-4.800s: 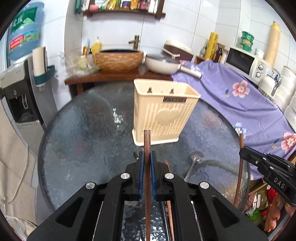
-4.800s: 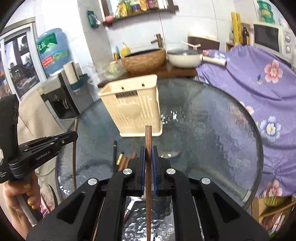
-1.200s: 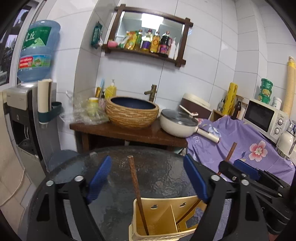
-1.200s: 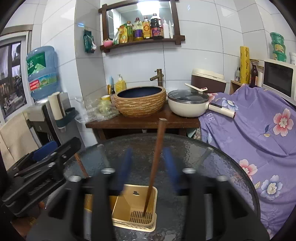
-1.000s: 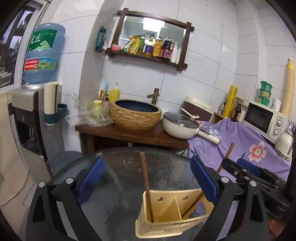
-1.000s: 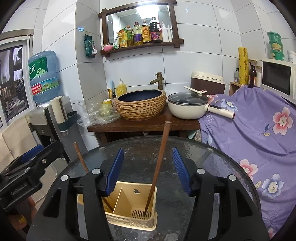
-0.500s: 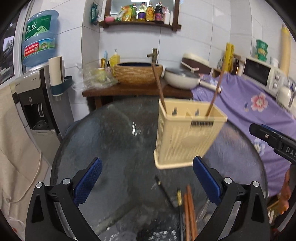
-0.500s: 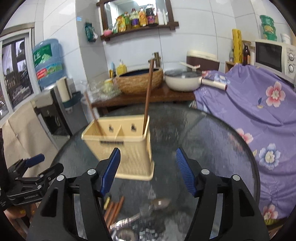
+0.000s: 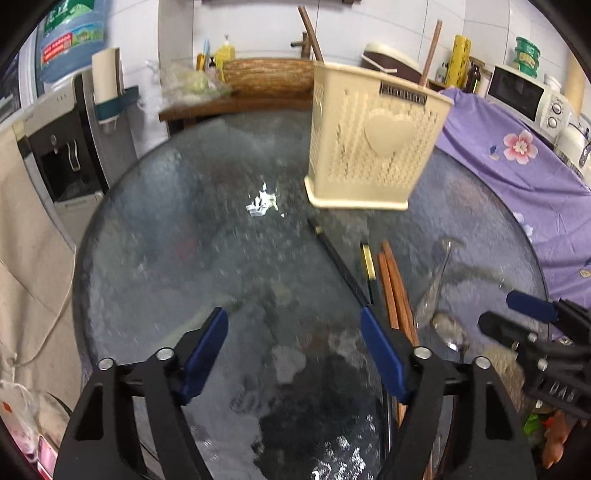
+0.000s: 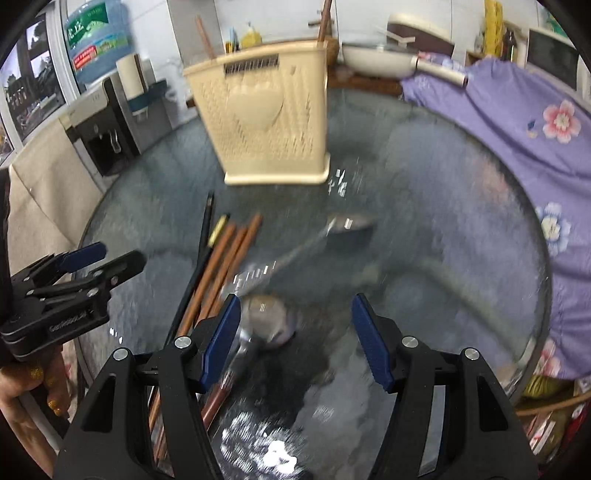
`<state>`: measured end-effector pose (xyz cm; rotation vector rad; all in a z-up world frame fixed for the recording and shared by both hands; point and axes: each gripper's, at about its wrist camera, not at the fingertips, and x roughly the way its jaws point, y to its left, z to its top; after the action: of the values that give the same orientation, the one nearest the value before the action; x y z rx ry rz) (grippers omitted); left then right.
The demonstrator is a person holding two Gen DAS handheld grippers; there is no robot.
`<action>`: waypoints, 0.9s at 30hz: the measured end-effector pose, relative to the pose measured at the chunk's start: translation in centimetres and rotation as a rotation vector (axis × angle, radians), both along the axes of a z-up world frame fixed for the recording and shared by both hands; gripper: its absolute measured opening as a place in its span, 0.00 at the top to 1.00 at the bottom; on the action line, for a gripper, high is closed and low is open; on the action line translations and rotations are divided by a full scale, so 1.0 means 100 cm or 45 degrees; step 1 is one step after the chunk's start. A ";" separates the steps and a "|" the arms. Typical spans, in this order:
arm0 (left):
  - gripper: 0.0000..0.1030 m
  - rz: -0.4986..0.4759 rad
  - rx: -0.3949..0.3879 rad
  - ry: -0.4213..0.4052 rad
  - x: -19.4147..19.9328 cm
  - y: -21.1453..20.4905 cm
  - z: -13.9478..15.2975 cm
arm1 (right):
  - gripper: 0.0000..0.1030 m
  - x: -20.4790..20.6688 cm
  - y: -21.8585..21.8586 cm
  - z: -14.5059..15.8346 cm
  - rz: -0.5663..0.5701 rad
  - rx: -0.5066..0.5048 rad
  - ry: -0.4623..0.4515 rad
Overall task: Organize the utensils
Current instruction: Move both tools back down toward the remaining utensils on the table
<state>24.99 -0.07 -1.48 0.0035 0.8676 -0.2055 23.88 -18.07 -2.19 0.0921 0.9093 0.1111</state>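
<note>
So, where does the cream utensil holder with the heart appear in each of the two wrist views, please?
Left wrist view: the cream utensil holder stands upper right of centre, on the glass table, behind the loose chopsticks.
Right wrist view: the holder stands upper left of centre, again beyond the chopsticks.
Shared landmark: the blue water bottle at the upper left of both views.

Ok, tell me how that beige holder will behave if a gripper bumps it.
The holder looks like thin perforated plastic, so probably light and apt to slide on the smooth glass table. It is tall, with chopsticks sticking out, so a high knock might tip it.
</note>
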 end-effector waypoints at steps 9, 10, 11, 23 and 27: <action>0.42 -0.038 -0.048 0.067 -0.006 -0.007 -0.015 | 0.39 -0.013 0.014 -0.018 0.009 0.019 0.071; 0.43 -0.049 -0.048 0.072 -0.006 -0.010 -0.015 | 0.39 -0.012 0.017 -0.018 0.012 0.017 0.073; 0.45 -0.056 -0.048 0.074 -0.006 -0.011 -0.016 | 0.39 -0.013 0.017 -0.019 0.014 0.015 0.074; 0.55 -0.088 -0.070 0.073 0.008 -0.023 -0.011 | 0.39 -0.005 0.020 -0.020 -0.002 0.028 0.086; 0.58 -0.096 -0.075 0.081 0.016 -0.027 -0.011 | 0.39 -0.002 0.013 -0.011 -0.025 0.037 0.043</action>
<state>26.61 -2.81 -2.59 -0.0250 0.9251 -0.3030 23.72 -16.74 -3.25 0.1299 0.9402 0.1049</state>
